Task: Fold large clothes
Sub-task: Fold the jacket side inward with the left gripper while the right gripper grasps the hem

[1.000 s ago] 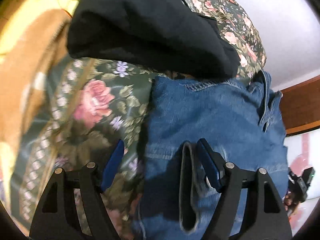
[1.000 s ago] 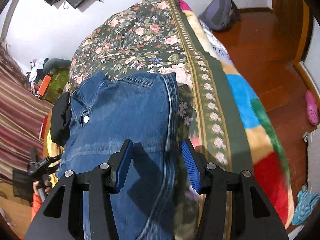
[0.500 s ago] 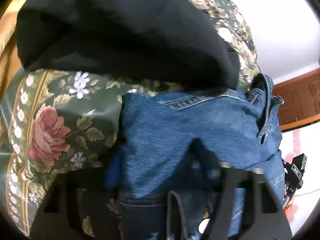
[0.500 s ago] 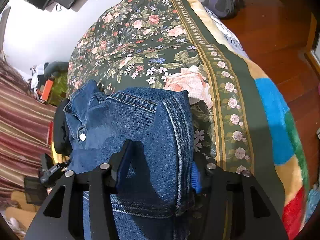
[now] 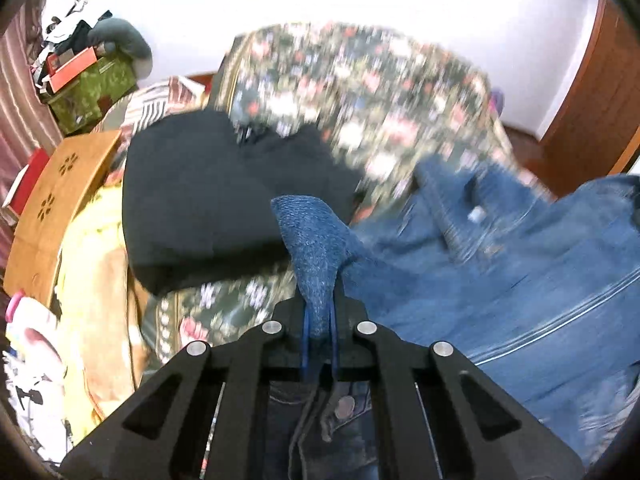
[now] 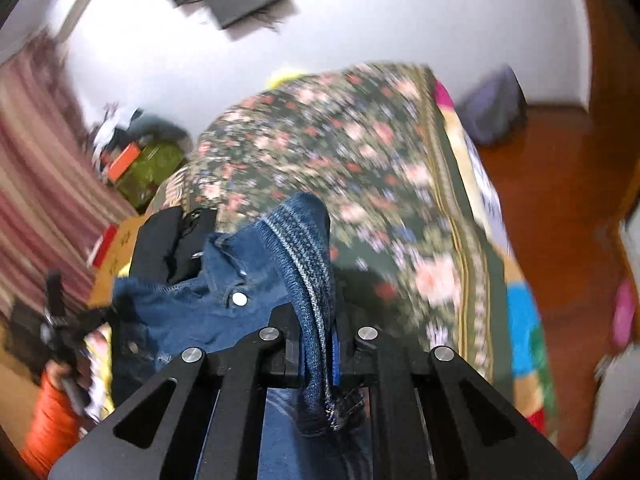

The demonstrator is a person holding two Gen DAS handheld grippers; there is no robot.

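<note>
There are two grippers: the left gripper (image 5: 319, 340) and the right gripper (image 6: 320, 344). One pair of blue jeans (image 5: 500, 264). One black garment (image 5: 208, 200). One flowery bedspread (image 6: 360, 152). One green box (image 5: 92, 88). One purple bag (image 6: 492, 108).

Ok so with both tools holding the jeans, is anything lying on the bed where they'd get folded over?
Yes, on one side. A black garment lies on the floral bedspread, just beyond the corner of the jeans pinched in the left tool. Beyond the right tool, the bedspread looks bare, though blurred.
</note>
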